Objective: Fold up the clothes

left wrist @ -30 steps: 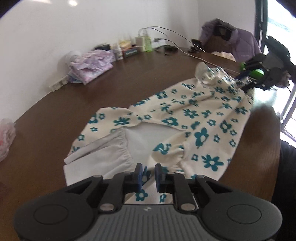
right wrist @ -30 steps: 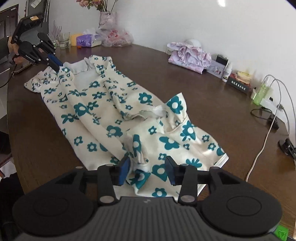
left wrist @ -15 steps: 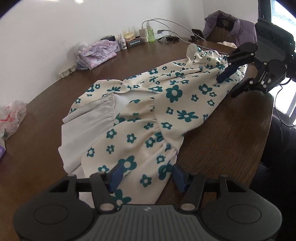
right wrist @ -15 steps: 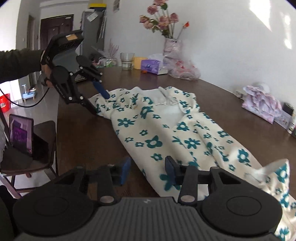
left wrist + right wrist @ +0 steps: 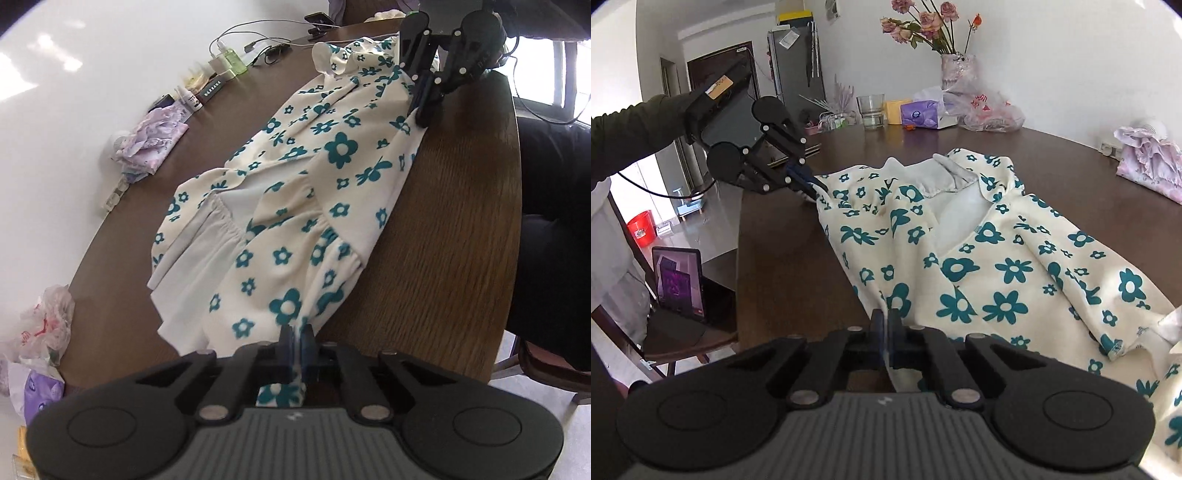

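Note:
A cream dress with teal flowers (image 5: 332, 147) lies lengthwise on the brown table (image 5: 443, 258), its white lining showing at the skirt end. My left gripper (image 5: 296, 334) is shut on the skirt's near hem corner. In the right wrist view the same dress (image 5: 997, 258) spreads to the right, collar end far. My right gripper (image 5: 886, 321) is shut on the dress's near side edge. Each gripper shows in the other's view: the right gripper (image 5: 421, 107) pinches the far edge, and the left gripper (image 5: 807, 182) clamps the far corner, held by a sleeved arm.
A purple folded garment (image 5: 155, 136) lies by the wall, with bottles and charger cables (image 5: 229, 62) beyond. A plastic bag (image 5: 44, 325) sits at the left. A flower vase (image 5: 955, 70), a glass (image 5: 871, 110) and a tissue pack (image 5: 919, 114) stand at the table's far end. A chair with a tablet (image 5: 677, 284) is beside the table.
Half a second ago both grippers were open over the dress's near edge; now both are shut on that edge. A second ago the left was shut and the right open.

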Demonstrator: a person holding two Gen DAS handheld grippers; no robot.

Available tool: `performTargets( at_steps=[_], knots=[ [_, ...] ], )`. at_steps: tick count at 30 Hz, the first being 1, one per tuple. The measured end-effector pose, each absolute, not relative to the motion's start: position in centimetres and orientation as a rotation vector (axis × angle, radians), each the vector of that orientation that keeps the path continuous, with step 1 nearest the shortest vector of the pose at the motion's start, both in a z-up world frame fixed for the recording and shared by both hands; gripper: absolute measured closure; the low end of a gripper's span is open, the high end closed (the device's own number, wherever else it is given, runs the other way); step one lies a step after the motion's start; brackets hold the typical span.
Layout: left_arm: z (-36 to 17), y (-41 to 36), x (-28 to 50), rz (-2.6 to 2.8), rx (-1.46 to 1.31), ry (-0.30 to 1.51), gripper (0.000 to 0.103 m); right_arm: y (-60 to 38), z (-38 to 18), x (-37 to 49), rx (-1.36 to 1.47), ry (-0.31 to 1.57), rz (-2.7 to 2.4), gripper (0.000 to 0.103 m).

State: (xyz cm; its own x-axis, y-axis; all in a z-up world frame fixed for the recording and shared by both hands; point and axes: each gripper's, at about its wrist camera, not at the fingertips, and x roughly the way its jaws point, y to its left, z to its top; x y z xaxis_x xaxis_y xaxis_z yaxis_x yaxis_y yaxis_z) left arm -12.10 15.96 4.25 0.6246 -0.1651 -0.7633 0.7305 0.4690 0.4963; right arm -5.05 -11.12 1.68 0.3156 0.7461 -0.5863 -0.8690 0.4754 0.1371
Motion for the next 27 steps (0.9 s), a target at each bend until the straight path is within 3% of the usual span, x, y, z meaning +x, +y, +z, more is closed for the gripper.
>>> performTargets(
  at_steps=[7,12,13,14,15,17,18,27],
  knots=[
    [4.1,19.2,-14.7,-0.436,0.860,0.750,0.100,-14.5,1.8,-7.5,-0.139,0.691,1.047,0.101],
    [7.1,22.4,-14.9,-0.278,0.592,0.703,0.093,-14.8,4.3,-10.3,-0.204,0.561,0.973,0.094],
    [8.5,22.8,-15.2,-0.255,0.487,0.664,0.091,-15.3,5.0,-10.9,-0.212,0.535,0.954,0.090],
    [8.9,22.6,-15.2,-0.267,0.424,0.642,0.081,-16.2,5.7,-11.4,-0.219,0.513,0.920,0.086],
    [8.8,21.8,-14.9,-0.305,0.393,0.632,0.075,-17.2,6.3,-11.9,-0.226,0.491,0.886,0.076],
    [8.4,20.2,-14.3,-0.380,0.329,0.611,0.047,-19.8,7.0,-12.2,-0.256,0.479,0.782,0.065],
    [8.3,19.4,-14.0,-0.417,0.298,0.600,0.042,-21.2,7.2,-12.2,-0.264,0.484,0.723,0.065],
    [3.7,14.1,-12.1,-0.531,0.214,0.653,0.040,-30.7,2.9,-9.9,-0.113,0.594,0.428,0.061]
  ],
)
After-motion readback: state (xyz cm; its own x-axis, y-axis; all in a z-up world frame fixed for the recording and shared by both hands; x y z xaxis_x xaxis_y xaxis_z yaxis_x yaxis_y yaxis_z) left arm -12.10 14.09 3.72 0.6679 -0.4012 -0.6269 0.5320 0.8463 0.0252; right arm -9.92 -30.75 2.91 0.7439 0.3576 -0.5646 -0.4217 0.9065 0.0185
